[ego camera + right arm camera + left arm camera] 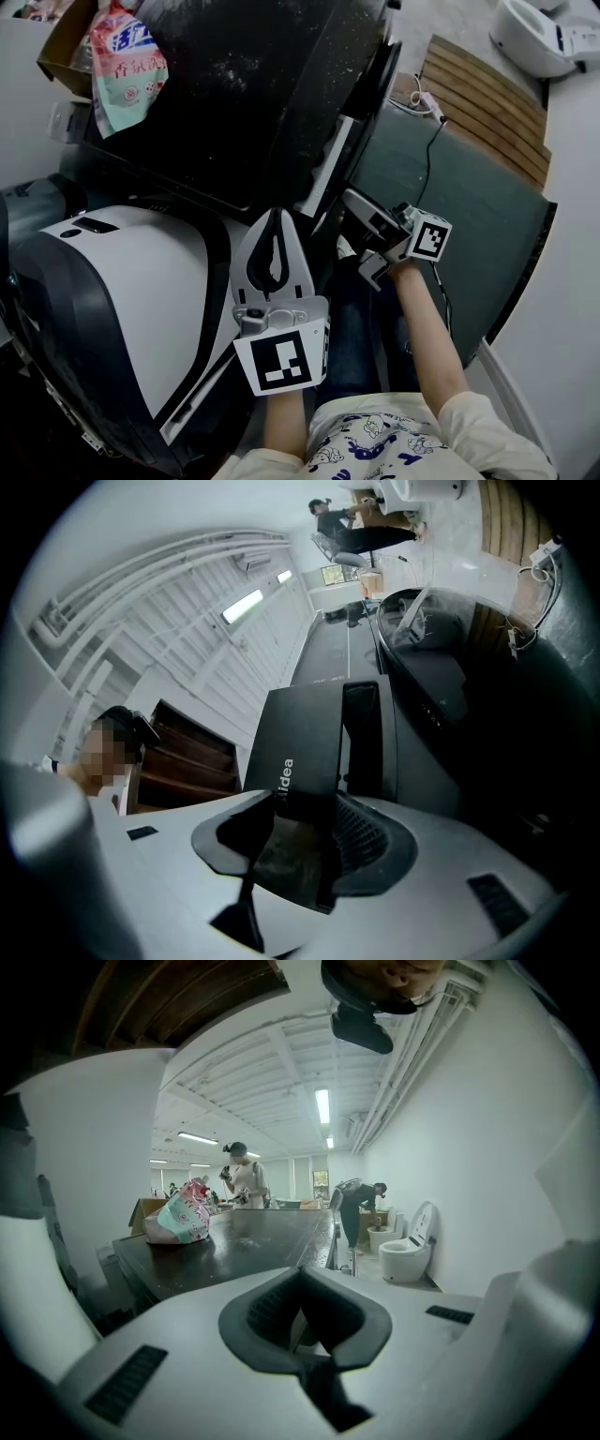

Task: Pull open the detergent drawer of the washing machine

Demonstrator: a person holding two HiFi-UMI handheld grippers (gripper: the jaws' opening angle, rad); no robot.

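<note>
1. Detergent drawer [305, 738]: dark front panel at the upper front corner of the washing machine [234, 103]. How far out it stands cannot be told.
2. Right tongs [298, 841]: clamped across that panel.
3. Left tongs [275, 217]: closed, empty, apart from the drawer.

Risk: a shallow hold would likely slip off the smooth panel, and a skewed pull may jam the drawer.

Clearance: open room toward the person. The white appliance [122, 291] sits close at left, with the cable [433, 141] at right.
</note>
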